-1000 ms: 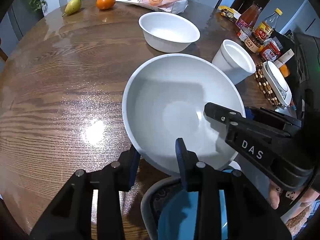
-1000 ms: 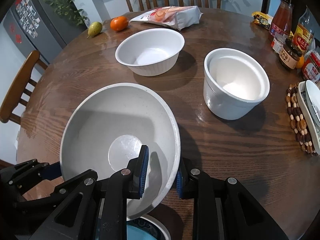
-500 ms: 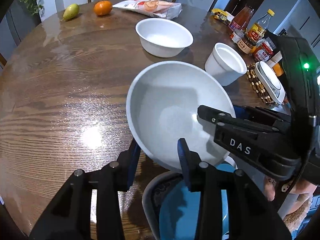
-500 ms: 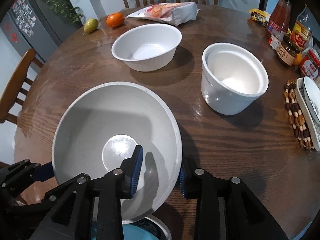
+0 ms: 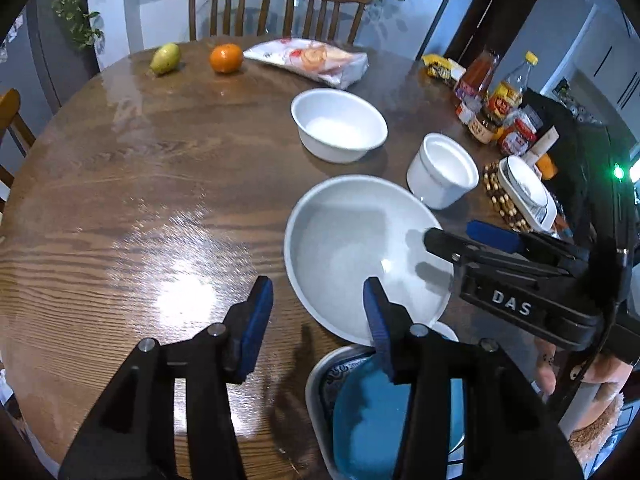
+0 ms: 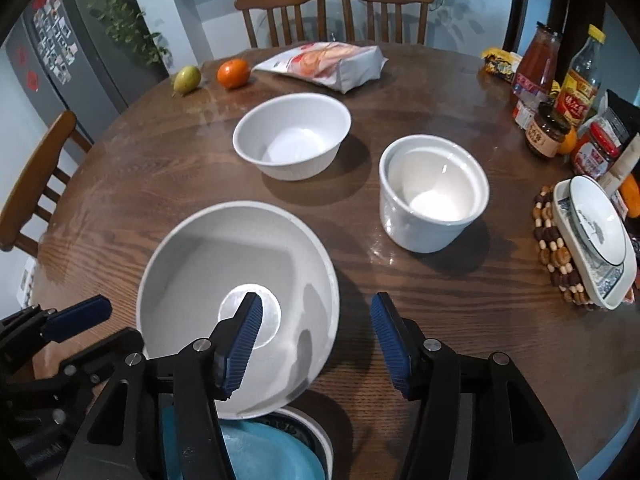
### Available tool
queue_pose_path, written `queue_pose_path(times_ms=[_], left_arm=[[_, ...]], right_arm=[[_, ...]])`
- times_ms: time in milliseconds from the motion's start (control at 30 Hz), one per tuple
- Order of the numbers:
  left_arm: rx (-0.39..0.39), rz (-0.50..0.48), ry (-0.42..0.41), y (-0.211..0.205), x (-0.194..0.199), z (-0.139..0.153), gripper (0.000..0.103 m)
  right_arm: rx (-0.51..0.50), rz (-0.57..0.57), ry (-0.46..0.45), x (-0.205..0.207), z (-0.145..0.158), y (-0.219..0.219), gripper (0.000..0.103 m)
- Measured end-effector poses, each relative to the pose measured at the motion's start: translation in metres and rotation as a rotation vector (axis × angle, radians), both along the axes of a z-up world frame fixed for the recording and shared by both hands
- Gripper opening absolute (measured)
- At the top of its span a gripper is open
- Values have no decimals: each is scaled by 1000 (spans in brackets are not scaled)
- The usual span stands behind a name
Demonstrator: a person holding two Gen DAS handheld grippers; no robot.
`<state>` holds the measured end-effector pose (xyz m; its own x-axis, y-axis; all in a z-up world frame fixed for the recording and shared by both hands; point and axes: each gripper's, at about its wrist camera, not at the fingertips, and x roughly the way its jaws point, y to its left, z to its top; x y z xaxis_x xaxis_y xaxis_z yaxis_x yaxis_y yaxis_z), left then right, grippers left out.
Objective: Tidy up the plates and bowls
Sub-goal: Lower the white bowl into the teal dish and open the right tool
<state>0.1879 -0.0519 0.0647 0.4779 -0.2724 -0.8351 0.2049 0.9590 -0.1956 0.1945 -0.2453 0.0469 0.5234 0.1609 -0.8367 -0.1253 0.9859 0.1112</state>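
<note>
Table [image 6: 400,320], round dark wood, takes up most of both views. Biggest dish on it is the wide grey bowl [image 6: 224,264], sitting nr the front edge, its near rim overlapping the blue plate [image 6: 272,456] that lies in a patterned-rim dish at the very front. Looks set down, not held.

Left gripper [image 5: 318,320]: jaws opening, roughly a quarter apart; right pad over the grey bowl's near rim, left pad over bare wood, neither pad pressing on it. Right gripper [image 6: 316,340]: jaws opening wider, straddling the bowl's right rim w/o touching, nothing gripped.

Progress, as a guess: early-to-mid. Grey bowl seems just placed on/against the front stack. Left to do: ribbed white bowl [image 6: 292,140] mid-table and the deep white pot [image 6: 432,196] to its right, both standing alone, well apart from the stack. Small oval dishes [image 6: 596,236] on the beaded mat [image 6: 554,248] at right are already nested; can't say if they count.

Smaller stuff at the back: snack bag [image 6: 324,64], orange [image 6: 234,73], pear [image 6: 186,79]; bottles and jars [image 6: 576,92] at the right edge.

Hard to read: whether the grey bowl rests fully on the blue plate or half on the table. Front stack is cut off by the frame and hidden by gripper bodies, so its count is unclear. Pot may hold a 2nd inner piece; can't confirm.
</note>
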Motion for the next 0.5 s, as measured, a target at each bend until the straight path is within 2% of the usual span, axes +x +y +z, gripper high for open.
queue_pose_path(times_ms=[200,367,500], left_arm=[[-25,23,-41,11,0,23,50],[-18,39,-95,12,4,50,56],[-19,28,-140,8,15,75,61]], right_arm=[[8,-19,-44,-8,20,-11,58],[81,-22,-87,-15,50,-23,59],[102,-56,-190,-17,88,-34,76]])
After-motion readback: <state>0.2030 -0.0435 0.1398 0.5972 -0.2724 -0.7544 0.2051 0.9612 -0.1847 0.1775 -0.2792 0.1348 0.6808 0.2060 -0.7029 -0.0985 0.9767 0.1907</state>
